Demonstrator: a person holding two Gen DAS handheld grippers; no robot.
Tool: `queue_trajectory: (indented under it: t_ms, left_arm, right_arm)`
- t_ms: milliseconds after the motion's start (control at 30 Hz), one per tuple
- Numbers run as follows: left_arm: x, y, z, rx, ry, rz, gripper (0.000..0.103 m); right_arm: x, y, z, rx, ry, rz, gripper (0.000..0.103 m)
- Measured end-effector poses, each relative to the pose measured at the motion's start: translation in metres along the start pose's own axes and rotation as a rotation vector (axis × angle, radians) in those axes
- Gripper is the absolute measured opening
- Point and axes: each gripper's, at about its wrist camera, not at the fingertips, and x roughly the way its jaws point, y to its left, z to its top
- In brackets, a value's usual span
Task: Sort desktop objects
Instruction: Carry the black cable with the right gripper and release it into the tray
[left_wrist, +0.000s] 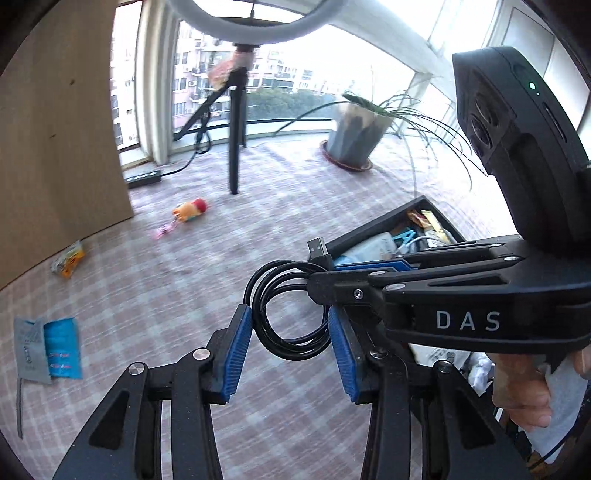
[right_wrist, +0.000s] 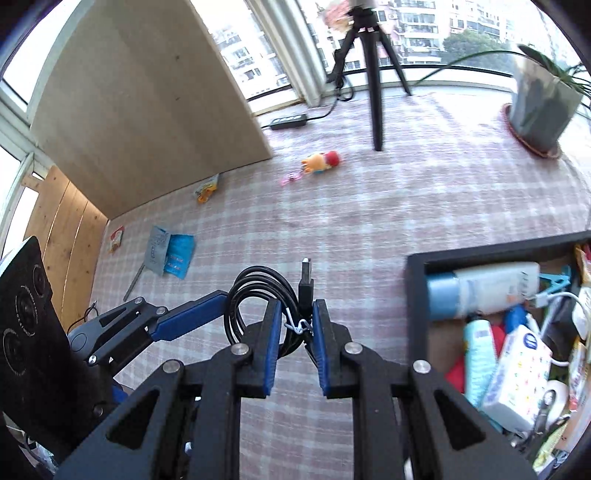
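Off to the left of the fingers, a blue packet (right_wrist: 173, 254) and toy (right_wrist: 320, 161) lie loose on the counter (right_wrist: 369, 221). The left gripper (left_wrist: 290, 330) is parted around the coiled cable (left_wrist: 286, 314), loop hanging between its fingers, apparently untouched. The right gripper (right_wrist: 294, 325) pinches the cable (right_wrist: 258, 295) at its tie, plug pointing away. Right of both, near, sits the box (right_wrist: 415, 266); its far side is cut off.

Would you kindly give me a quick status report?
Right gripper shut on coiled USB cable. Left gripper open around coil. Black tray to the right, nothing between.
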Motion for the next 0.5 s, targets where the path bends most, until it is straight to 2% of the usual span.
queue_trajectory:
  t_ms: [300,500]
  left_arm:
    - [0.033,-0.107,0.033,0.158,0.041,-0.144,0.040]
    - [0.045,-0.165,0.042,0.267,0.057,-0.181,0.040]
  right_arm:
    - [-0.074,-0.094,-0.034,0.151,-0.073,-0.105,0.017]
    - [-0.106,-0.140,-0.054,0.233,-0.102,-0.154,0.017]
